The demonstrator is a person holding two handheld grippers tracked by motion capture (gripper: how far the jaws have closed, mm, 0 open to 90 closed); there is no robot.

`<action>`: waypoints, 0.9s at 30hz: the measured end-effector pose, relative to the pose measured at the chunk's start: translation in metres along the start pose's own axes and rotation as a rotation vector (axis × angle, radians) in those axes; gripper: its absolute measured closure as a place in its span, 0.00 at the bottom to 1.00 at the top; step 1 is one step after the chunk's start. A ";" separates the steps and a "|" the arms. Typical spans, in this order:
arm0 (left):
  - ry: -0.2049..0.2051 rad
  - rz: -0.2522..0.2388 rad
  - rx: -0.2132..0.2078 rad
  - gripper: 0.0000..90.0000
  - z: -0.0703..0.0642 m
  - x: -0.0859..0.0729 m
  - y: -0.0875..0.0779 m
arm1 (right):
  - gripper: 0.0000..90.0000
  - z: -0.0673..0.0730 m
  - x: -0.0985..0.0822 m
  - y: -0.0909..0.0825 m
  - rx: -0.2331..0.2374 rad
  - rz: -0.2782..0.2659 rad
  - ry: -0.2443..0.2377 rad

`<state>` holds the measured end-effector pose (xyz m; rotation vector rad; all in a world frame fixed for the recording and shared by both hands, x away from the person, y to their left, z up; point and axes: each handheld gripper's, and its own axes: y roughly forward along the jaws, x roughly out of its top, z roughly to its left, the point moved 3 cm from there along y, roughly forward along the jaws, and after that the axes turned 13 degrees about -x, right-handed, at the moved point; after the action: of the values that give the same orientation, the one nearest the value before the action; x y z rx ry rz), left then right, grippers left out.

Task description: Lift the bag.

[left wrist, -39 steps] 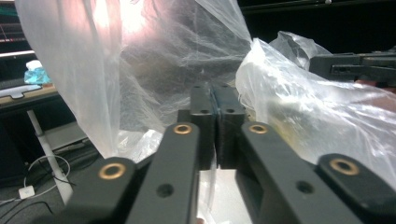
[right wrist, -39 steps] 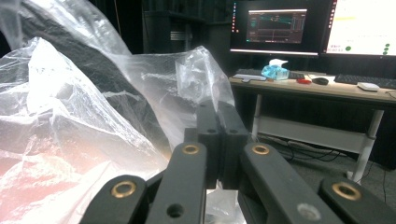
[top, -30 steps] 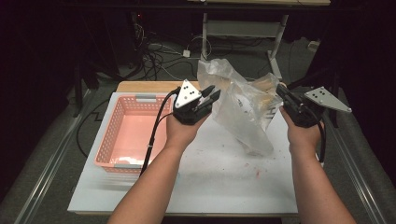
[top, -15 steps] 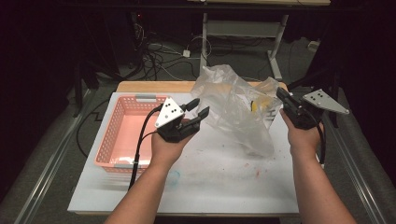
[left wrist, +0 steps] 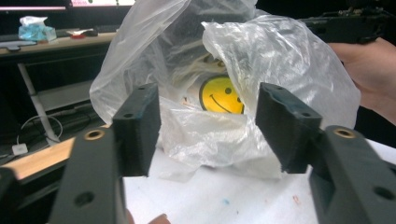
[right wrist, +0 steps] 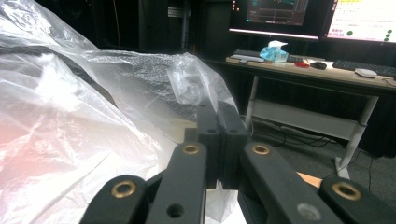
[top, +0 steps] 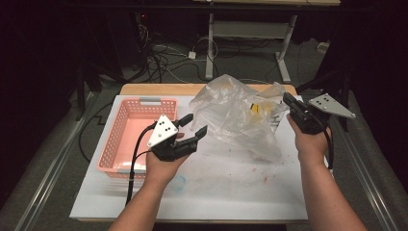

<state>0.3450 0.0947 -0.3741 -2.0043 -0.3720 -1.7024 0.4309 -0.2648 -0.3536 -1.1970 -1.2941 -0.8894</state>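
A pink basket (top: 129,134) sat at the left of the white table (top: 226,192), its far rim near the wooden edge. Just right of it, the left gripper (top: 193,126) hovered above the tabletop in the person's left hand (top: 163,166), the forearm rising from the lower edge and the jaws aimed right toward a clear plastic bag (top: 240,118). Those jaws had just been opening and stood moderately apart with nothing between the pads; in the left gripper view the bag (left wrist: 224,79) lay close ahead of them, untouched, a yellow smiley face (left wrist: 220,95) showing through the film.

The crumpled bag stood at the centre-right of the table, its top bunched up toward the right. There the right gripper (top: 288,102) was clamped fully closed on the bag's upper edge, its closed pads (right wrist: 219,140) pinching the film in the right gripper view. The right hand (top: 310,139) held that gripper raised at the table's right side, forearm angled in from the lower right corner, jaws pointing left and slightly away.
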 end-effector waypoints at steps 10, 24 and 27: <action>-0.021 0.066 0.056 0.17 -0.005 -0.022 -0.020 | 1.00 0.002 -0.004 -0.002 0.008 0.010 -0.012; -0.081 0.206 -0.011 0.00 -0.037 -0.070 -0.015 | 1.00 0.009 -0.007 -0.007 0.035 0.016 -0.032; -0.086 0.220 -0.021 0.00 -0.039 -0.076 -0.006 | 1.00 0.011 -0.006 -0.009 0.041 0.015 -0.033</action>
<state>0.2944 0.0873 -0.4425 -2.0544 -0.1556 -1.4954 0.4187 -0.2574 -0.3593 -1.1922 -1.3223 -0.8309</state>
